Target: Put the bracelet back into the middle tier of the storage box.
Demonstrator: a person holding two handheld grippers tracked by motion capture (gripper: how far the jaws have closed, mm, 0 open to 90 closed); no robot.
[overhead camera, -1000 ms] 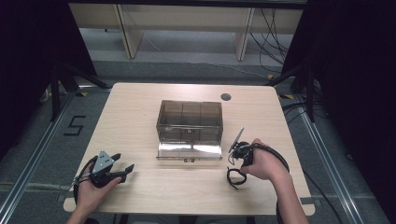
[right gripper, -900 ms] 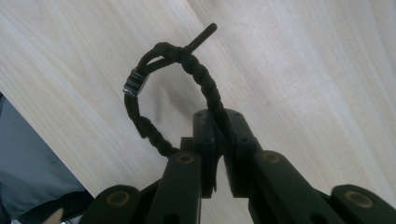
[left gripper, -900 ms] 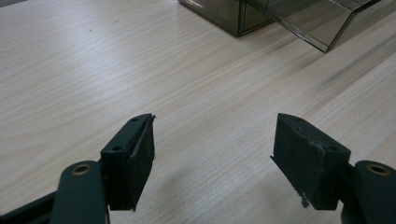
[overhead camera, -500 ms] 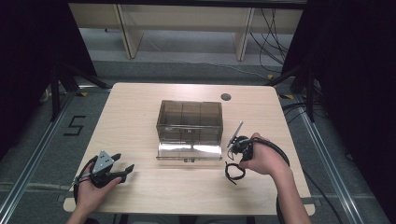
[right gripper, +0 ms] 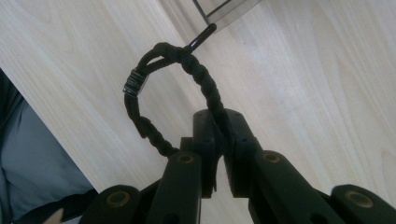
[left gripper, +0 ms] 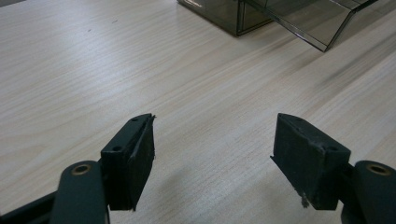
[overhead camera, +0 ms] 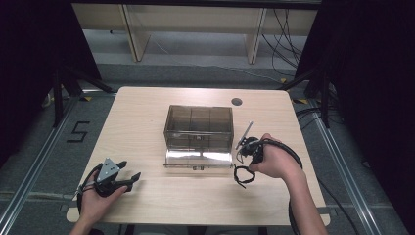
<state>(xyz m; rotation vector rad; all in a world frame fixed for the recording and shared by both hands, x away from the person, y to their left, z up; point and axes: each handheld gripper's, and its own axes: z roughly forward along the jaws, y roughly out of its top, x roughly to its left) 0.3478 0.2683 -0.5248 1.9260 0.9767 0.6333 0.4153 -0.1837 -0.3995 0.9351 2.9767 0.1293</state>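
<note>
Centrally, a smoky clear box (overhead camera: 198,126) on the wooden table (overhead camera: 147,112), its front flap (overhead camera: 198,158) folded down. Right gripper (right gripper: 220,140): jaws clenched on a black braided bracelet (right gripper: 154,84) with a metal clasp, just right of the flap. Left gripper (left gripper: 215,154): jaws spread wide, holding nothing, near the table's front-left corner.

A single black numeral "5" (overhead camera: 78,132) was seen marked on the grey floor (overhead camera: 34,147), to the left of the tabletop (overhead camera: 147,103). No other text or label could be read.
</note>
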